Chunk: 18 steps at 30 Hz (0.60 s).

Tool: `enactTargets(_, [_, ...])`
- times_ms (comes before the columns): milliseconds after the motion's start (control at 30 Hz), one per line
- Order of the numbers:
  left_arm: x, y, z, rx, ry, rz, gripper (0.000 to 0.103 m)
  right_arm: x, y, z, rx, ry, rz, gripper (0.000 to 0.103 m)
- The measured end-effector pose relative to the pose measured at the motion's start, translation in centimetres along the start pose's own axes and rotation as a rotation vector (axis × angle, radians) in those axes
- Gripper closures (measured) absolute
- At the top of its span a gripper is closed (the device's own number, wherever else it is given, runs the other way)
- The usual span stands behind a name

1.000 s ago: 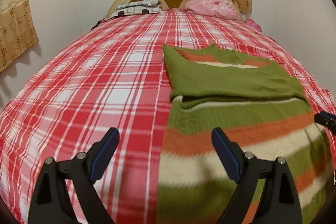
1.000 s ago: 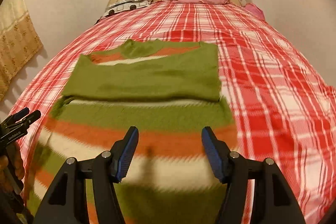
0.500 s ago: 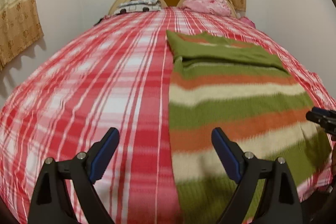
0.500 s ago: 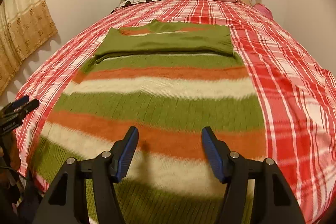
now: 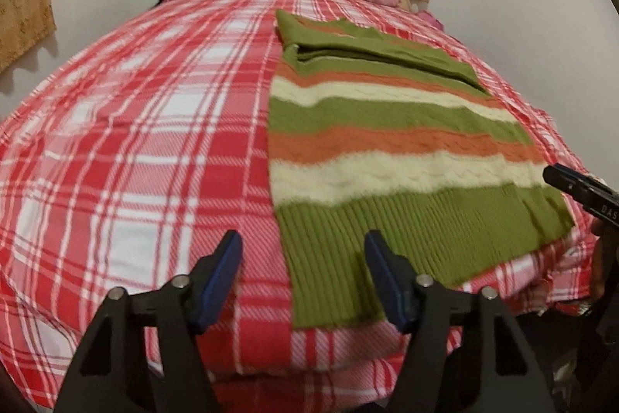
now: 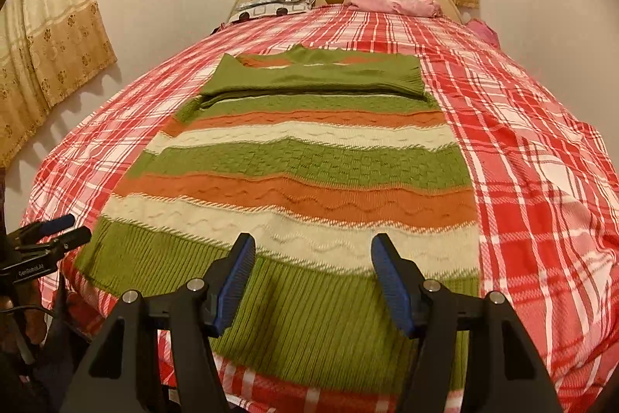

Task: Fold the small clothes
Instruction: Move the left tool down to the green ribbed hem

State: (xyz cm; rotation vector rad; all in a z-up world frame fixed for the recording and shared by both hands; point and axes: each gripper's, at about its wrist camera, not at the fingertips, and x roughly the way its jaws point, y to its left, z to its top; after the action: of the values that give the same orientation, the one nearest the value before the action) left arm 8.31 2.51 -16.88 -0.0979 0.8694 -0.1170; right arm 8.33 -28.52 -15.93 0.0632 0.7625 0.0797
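Sweater whole from right wrist; left wrist crops right edge

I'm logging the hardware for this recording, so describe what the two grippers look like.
Both match: the left gripper and right gripper have black angular plastic arms with silver rivets and ribbed blue pads lining the jaws. Seen from the other camera, each body carries small white lettering, too blurred to read surely. A thin cable hangs beside the left one.
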Motion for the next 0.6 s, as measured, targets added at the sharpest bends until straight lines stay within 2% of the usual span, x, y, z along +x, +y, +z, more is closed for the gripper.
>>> enactTargets(167, [0.3, 0.2, -1.0, -0.02, 0.017, 0.001, 0.037, -1.3, 0.1, -1.4, 0.006, -0.02, -0.004, 0.04])
enactTargets(300, [0.6, -0.2, -1.2, -0.027, 0.039, -0.044, 0.053, -2.0, 0.0, -2.1, -0.004, -0.03, -0.015, 0.04])
enactTargets(600, [0.8, 0.0, -1.2, -0.056, 0.017, -0.018, 0.055, -3.8, -0.7, -1.9, 0.008, -0.08, -0.024, 0.04])
